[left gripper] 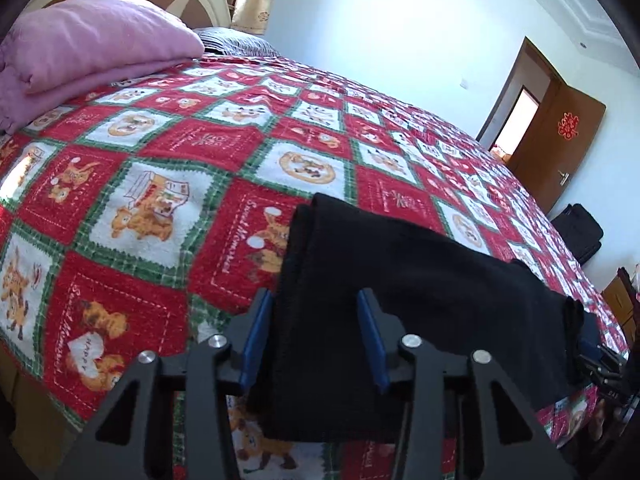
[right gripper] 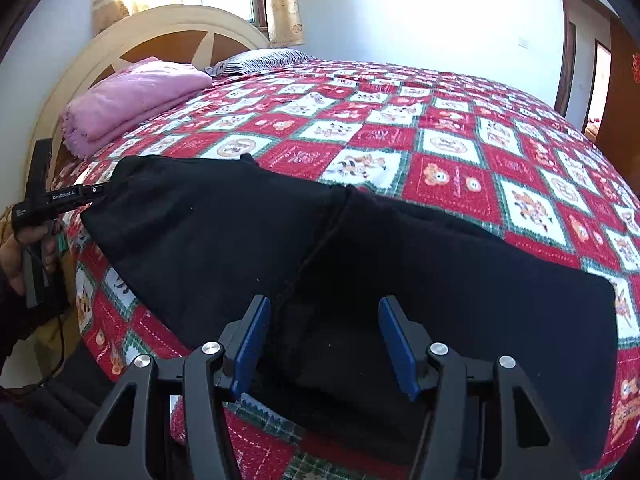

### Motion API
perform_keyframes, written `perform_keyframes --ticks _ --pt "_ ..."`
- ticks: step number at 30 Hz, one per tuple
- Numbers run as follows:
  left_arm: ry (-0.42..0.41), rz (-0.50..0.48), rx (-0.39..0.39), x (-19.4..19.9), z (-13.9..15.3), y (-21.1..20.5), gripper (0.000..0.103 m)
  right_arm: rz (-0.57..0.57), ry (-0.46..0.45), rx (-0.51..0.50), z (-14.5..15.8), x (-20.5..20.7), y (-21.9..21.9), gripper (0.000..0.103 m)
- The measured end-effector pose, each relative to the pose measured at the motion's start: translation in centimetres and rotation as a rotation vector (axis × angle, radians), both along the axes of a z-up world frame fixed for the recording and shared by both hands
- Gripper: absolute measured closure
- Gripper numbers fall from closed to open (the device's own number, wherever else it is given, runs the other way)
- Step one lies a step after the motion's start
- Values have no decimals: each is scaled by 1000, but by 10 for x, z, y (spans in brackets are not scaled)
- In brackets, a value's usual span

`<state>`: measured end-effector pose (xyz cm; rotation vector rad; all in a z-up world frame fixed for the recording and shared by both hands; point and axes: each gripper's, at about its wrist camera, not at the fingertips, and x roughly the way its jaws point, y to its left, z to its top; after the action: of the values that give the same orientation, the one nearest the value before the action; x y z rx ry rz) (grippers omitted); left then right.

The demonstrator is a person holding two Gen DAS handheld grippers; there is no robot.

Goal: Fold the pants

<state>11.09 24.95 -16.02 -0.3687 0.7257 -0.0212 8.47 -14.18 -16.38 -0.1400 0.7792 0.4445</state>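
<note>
Both claws are standing spread over black pants (left gripper: 400,280) lying on the bed (left gripper: 160,160): left claw (left gripper: 316,312) straddling one end's edge, right claw (right gripper: 324,320) straddling cloth at the other end.

A red, white and green checked quilt (right gripper: 440,152) printed with cartoon bears covers the bed. A folded pink blanket (left gripper: 92,48) lies near the cream and brown headboard (right gripper: 172,32), with a striped pillow (right gripper: 260,60) just beside it. Patterned curtains (right gripper: 284,12) hang at the window. A brown door (left gripper: 560,148) with a red paper cutting stands open.
</note>
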Motion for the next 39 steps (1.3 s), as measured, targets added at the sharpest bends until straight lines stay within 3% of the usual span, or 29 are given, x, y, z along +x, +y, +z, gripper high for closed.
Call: perform_keyframes --ticks 4,6,7,10,12,18,22,30,39 --pt "-15 3 -5 3 -1 0 51 7 -16 -30 -1 -3 4 45" --pt "-13 -21 17 2 3 -4 64 8 -17 -30 -1 -4 3 45" --pt "-12 -36 10 1 5 -5 78 7 -18 -29 -1 -4 3 45" --pt "-16 -61 6 -2 13 -9 83 2 -15 -16 -1 -4 1 45" --pt "-28 -70 -15 -5 16 -7 83 1 -15 -10 -1 -4 0 45" --pt "-119 -91 -174 -18 40 4 84 -12 -27 -7 4 -6 -4 45" --pt "-189 -147 -217 -28 71 -13 84 -45 -36 6 15 -6 -15 45" --pt "-219 -233 -309 -32 106 -59 84 -168 -25 70 37 -4 -58 45" --pt "-279 -374 -308 -27 144 -128 84 -291 -8 101 42 -6 -113 45"
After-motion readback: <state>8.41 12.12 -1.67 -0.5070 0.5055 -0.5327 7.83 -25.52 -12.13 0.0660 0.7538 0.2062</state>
